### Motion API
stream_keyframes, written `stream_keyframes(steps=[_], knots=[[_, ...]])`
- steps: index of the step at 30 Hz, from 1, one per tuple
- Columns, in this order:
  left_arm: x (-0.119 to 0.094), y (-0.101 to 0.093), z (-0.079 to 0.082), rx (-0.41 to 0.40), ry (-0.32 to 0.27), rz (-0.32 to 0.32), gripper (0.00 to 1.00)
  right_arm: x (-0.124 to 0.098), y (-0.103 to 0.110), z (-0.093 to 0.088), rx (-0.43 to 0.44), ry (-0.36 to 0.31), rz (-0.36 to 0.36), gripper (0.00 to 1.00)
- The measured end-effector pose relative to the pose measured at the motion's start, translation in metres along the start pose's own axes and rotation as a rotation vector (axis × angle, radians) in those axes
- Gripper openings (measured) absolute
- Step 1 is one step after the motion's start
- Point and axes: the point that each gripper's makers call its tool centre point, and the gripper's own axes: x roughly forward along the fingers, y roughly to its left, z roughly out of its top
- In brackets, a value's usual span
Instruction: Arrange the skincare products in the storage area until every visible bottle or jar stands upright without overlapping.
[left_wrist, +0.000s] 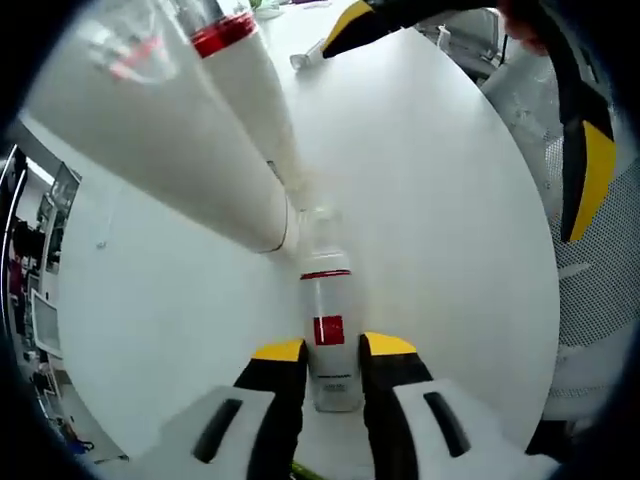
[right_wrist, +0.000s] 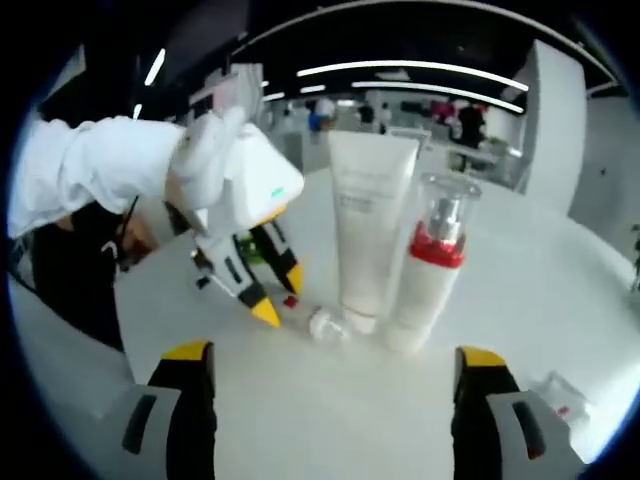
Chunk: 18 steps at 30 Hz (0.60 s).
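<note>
A small clear bottle (left_wrist: 330, 335) with a red band lies on the white round table (left_wrist: 450, 250), its clear cap (right_wrist: 325, 325) pointing at the two tall items. My left gripper (left_wrist: 332, 348) is shut on the small bottle; in the right gripper view a gloved hand holds that gripper (right_wrist: 280, 295), tips down on the table. A white tube (right_wrist: 370, 225) stands upright on its cap. Beside it stands a white pump bottle (right_wrist: 430, 265) with a red collar and clear cap. My right gripper (right_wrist: 335, 354) hangs open in front of them, holding nothing, and reaches into the left gripper view (left_wrist: 465, 105).
A clear crumpled packet (right_wrist: 555, 390) lies on the table (right_wrist: 560, 280) at the right. A small white item (left_wrist: 305, 60) rests at the far side. A mesh office chair (left_wrist: 585, 300) stands past the table edge. Open tabletop lies around the products.
</note>
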Motion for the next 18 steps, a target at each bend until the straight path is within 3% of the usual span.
stream_keyframes(steps=[3,7,13,18], knots=[[-0.001,0.001,-0.001,-0.022,-0.005,-0.003,0.26,-0.007,-0.006,0.007,-0.035,-0.024,-0.039,1.0],[-0.002,-0.001,-0.002,-0.015,-0.031,-0.001,0.25,-0.019,-0.007,0.015,0.045,-0.06,-0.026,1.0],[-0.002,-0.001,-0.001,-0.03,-0.043,0.028,0.24,-0.033,-0.009,0.01,0.043,-0.056,-0.049,1.0],[-0.006,-0.001,0.005,-0.016,-0.073,0.073,0.23,-0.047,-0.005,0.023,0.076,-0.109,-0.063,1.0]])
